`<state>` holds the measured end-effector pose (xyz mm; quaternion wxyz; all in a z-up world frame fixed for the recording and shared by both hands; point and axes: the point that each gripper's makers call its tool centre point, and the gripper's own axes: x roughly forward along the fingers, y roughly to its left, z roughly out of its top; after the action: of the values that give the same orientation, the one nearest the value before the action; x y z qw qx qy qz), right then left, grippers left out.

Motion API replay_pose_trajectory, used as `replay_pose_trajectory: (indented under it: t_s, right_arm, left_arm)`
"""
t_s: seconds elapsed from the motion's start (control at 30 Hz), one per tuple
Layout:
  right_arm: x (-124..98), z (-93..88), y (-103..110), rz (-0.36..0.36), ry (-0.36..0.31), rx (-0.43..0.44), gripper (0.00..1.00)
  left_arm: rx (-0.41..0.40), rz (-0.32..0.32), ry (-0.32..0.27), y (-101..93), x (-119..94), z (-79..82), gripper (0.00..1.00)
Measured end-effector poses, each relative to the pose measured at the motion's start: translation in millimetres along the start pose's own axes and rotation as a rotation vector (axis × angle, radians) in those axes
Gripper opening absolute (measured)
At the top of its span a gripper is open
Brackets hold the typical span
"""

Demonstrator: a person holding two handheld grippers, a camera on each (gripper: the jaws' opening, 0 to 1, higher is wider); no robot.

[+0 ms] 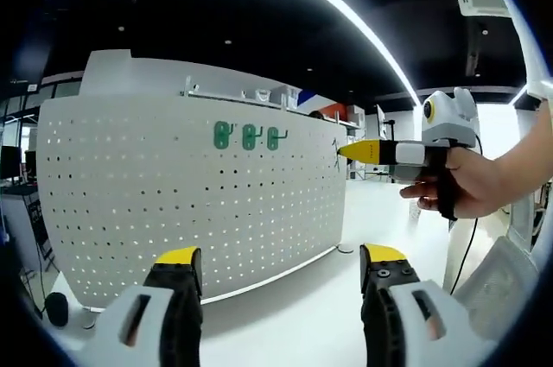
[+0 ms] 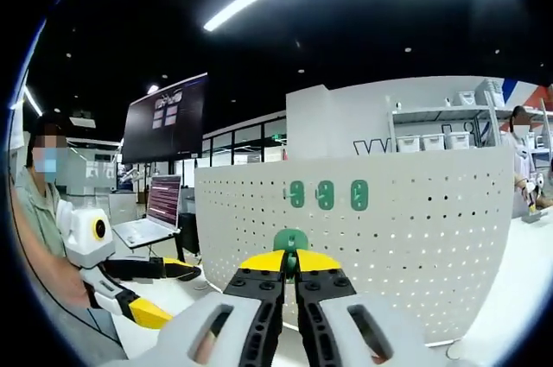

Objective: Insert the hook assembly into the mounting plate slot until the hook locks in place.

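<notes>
While my right gripper point(image 2: 290, 265) pinches a half-hidden green hook point(image 2: 290, 242) and my left gripper point(image 1: 278, 265) gapes, the white pegboard point(image 1: 173, 203) stands on a white table point(image 1: 302, 315).

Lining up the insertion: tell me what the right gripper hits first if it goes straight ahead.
Judging by the right gripper view, the right gripper, shut on a green hook, points at the white pegboard, below three green hooks already mounted. It would probably meet the bare panel first; depth is unclear.

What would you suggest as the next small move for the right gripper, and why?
Probably ease the right gripper forward toward the pegboard: it is shut on the green hook, which is not yet in the board, and three hooks already hang above.
</notes>
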<state>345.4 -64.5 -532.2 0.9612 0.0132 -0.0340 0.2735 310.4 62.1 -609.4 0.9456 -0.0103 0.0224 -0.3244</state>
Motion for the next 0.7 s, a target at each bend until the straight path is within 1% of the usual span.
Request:
replay_pose_trajectory:
  t_s: [0.03, 0.13, 0.17, 0.23, 0.3, 0.4, 0.47, 0.57, 0.7]
  right_arm:
    - [0, 0.7, -3, -0.008, -0.002, 0.003, 0.01]
    - [1, 0.6, -8, -0.018, -0.003, 0.015, 0.01]
    - [2, 1.1, -11, -0.025, -0.009, 0.03, 0.01]
    - [3, 0.3, -13, -0.03, -0.008, 0.029, 0.01]
    - [5, 0.6, -15, -0.03, -0.011, 0.03, 0.01]
    - [7, 1.2, -22, -0.048, -0.012, 0.029, 0.01]
    - [8, 3.2, -28, -0.063, -0.018, 0.026, 0.01]
    - [12, 5.4, -32, -0.071, -0.02, 0.017, 0.01]
    - [14, 12.4, -42, -0.094, -0.032, 0.007, 0.01]
  left_arm:
    - [-0.001, 0.006, 0.01, 1.5, -1, -2.2, 0.76]
    - [-0.006, 0.009, 0.014, 3.8, -5, -5.3, 0.76]
    - [-0.002, 0.008, 0.018, 4.0, -6, -6.6, 0.76]
    - [0.007, 0.013, 0.029, 7.1, -9, -7.7, 0.75]
    - [-0.009, 0.02, 0.015, 11.2, -12, -5.3, 0.76]
    - [0.002, 0.028, 0.014, 14.0, -14, -2.9, 0.77]
    - [0.0, 0.035, -0.005, 15.7, -17, 2.6, 0.77]
    - [-0.003, 0.045, -0.005, 17.5, -21, 3.4, 0.77]
    - [-0.016, 0.056, -0.008, 17.8, -25, 2.0, 0.76]
